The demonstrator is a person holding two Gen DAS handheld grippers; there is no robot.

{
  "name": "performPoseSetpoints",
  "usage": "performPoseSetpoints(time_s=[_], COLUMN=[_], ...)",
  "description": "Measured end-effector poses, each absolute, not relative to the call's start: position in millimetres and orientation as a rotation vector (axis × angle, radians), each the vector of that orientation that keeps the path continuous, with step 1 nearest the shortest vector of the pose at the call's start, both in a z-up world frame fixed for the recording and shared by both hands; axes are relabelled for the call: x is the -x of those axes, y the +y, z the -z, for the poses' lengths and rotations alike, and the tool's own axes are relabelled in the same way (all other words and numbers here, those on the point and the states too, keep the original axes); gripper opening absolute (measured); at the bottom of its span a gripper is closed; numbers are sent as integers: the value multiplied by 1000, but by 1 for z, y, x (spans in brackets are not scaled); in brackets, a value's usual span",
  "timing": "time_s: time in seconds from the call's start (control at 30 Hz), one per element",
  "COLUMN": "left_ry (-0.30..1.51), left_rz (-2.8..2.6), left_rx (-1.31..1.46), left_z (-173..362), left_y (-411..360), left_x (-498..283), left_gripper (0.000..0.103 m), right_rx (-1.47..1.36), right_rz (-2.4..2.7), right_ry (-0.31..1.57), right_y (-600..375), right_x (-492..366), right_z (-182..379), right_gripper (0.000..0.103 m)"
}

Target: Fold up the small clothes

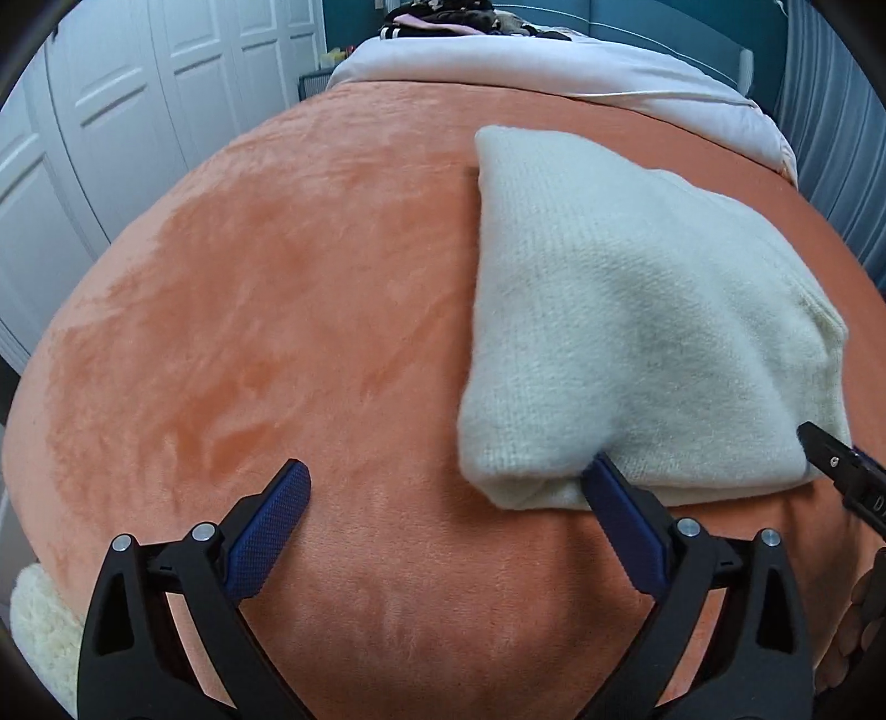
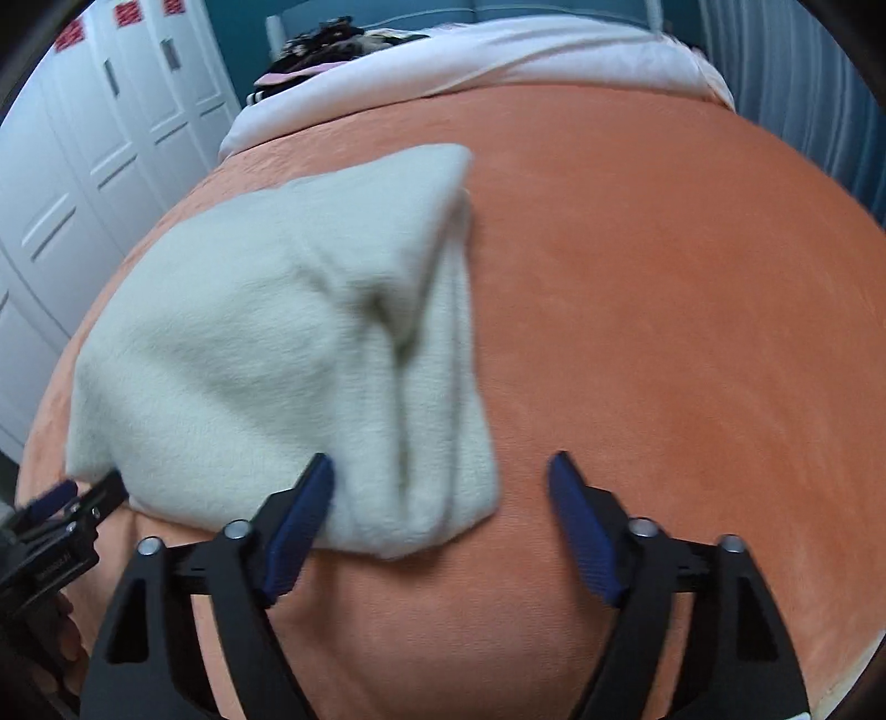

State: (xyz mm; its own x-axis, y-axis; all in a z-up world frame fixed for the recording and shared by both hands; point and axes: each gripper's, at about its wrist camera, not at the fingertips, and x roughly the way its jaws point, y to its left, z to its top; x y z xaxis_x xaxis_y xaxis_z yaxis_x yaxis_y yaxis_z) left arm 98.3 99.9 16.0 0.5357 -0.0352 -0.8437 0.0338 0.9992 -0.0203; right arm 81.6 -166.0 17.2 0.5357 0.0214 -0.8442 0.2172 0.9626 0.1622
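Note:
A cream knitted garment (image 1: 626, 332) lies folded on the orange blanket (image 1: 277, 310); it also shows in the right wrist view (image 2: 288, 354). My left gripper (image 1: 448, 471) is open at the garment's near left corner, its right fingertip (image 1: 601, 471) touching the near edge. My right gripper (image 2: 440, 471) is open at the garment's near right corner, its left fingertip (image 2: 318, 476) against the cloth. Each gripper shows at the edge of the other view, the right one (image 1: 841, 465) and the left one (image 2: 72, 504). Neither holds anything.
The orange blanket (image 2: 664, 310) covers the bed. A white duvet (image 1: 554, 61) and a pile of dark clothes (image 1: 443, 19) lie at the far end. White wardrobe doors (image 1: 138, 99) stand to the left. A fluffy cream item (image 1: 39, 631) sits at the near left edge.

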Motion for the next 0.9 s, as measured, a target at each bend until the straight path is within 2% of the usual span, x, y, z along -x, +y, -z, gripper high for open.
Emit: performPoseSetpoints(time_s=[0.17, 0.3, 0.4, 0.53, 0.67, 0.9], left_ry=[953, 968, 989, 923, 859, 862], left_rz=[50, 72, 88, 65, 55, 59], left_rx=[-54, -51, -78, -100, -88, -78], left_z=[-29, -24, -10, -4, 2, 4], left_y=[91, 84, 77, 72, 73, 74], left_x=[-76, -49, -34, -20, -16, -16], left_gripper=[96, 96, 96, 97, 98, 98], right_rx=[-245, -274, -224, -60, -75, -76], right_rz=[158, 228, 264, 288, 299, 296], right_ry=[967, 935, 943, 893, 883, 881], right_y=[-160, -152, -142, -123, -122, -126], right_x=[-58, -12, 10, 18, 24, 21], right_z=[-41, -35, -15, -8, -3, -3], right_gripper=[75, 84, 86, 92, 92, 93])
